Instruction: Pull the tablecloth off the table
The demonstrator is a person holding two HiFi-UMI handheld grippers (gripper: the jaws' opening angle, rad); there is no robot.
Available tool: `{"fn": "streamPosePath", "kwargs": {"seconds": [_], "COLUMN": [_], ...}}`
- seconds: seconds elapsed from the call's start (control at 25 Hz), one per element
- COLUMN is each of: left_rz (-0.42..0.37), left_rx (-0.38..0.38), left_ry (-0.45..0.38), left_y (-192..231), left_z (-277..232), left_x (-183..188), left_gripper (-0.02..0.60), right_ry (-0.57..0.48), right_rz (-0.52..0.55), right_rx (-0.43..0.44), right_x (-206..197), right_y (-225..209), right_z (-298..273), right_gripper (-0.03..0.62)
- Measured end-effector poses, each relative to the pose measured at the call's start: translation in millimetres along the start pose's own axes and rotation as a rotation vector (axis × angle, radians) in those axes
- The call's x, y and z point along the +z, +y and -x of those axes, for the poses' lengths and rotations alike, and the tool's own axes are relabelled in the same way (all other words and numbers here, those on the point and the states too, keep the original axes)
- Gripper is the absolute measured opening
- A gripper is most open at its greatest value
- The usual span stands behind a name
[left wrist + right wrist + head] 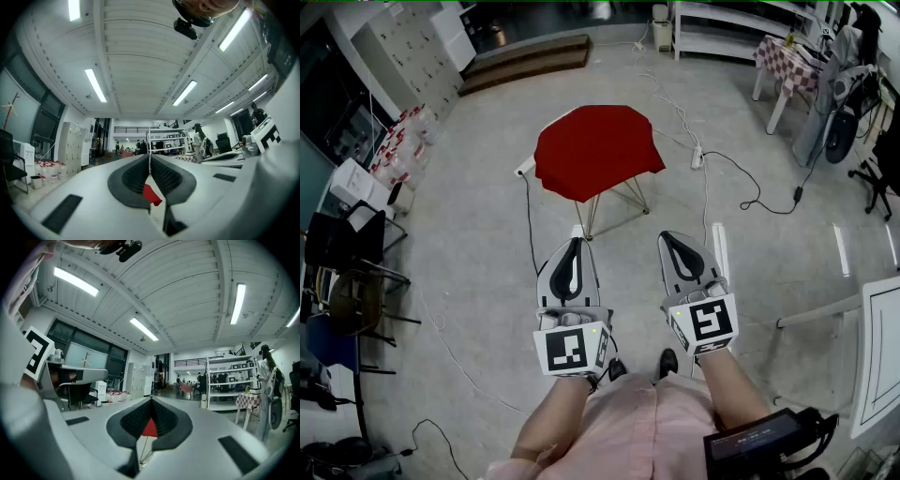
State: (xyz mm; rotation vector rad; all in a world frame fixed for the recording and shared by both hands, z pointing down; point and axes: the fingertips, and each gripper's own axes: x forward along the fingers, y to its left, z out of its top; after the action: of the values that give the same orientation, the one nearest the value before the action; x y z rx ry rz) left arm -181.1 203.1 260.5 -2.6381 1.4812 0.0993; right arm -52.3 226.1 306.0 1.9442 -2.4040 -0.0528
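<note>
The left claw (577, 246) is pressed together on nothing and held about level, close to the person's body. Ahead of it, well apart across the floor, the red tablecloth (595, 150) drapes the small surface, whose wire legs (615, 200) show under the near edge. The cloth has no clear long axis and is only slightly wider side to side. One drooping corner hangs off the near edge toward the left claw, which I judge the nearer. The right claw (674, 244), also together and empty, lies off the near right corner, so its reach would run forward and leftward.
</note>
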Motion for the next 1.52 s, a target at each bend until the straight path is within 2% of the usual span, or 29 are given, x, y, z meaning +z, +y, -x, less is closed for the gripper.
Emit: {"fn": "streamPosePath", "kwargs": {"seconds": [0.4,0.64,1.04,1.24,1.52], "left_rz": [-0.006,0.010,-0.013,-0.016,-0.010], "left_rx": [0.007,-0.011,0.051,0.055,0.059], "left_ry": [0.013,0.016,0.056,0.070,0.080], "left_y": [-5,-30,-64,-67,-47], "left_z": [-1,-15,-19,-37,-72], "left_x": [-2,-7,-33,-43,-53], "left_gripper": [0.034,0.035,0.035,0.035,0.035], "right_ry": [0.004,0.013,0.040,0.053,0.067], "right_rz": [-0.029,-0.050,-0.065,-0.083,-0.087], "right_rx": [0.004,0.012,0.032,0.039,0.029], "right_x": [-6,-14,-45,-56,-61], "right_y": [-11,-50,-103,-113,-125], "right_z": [6,17,37,24,-16], "right_gripper": [0.017,0.018,0.018,0.018,0.018]}}
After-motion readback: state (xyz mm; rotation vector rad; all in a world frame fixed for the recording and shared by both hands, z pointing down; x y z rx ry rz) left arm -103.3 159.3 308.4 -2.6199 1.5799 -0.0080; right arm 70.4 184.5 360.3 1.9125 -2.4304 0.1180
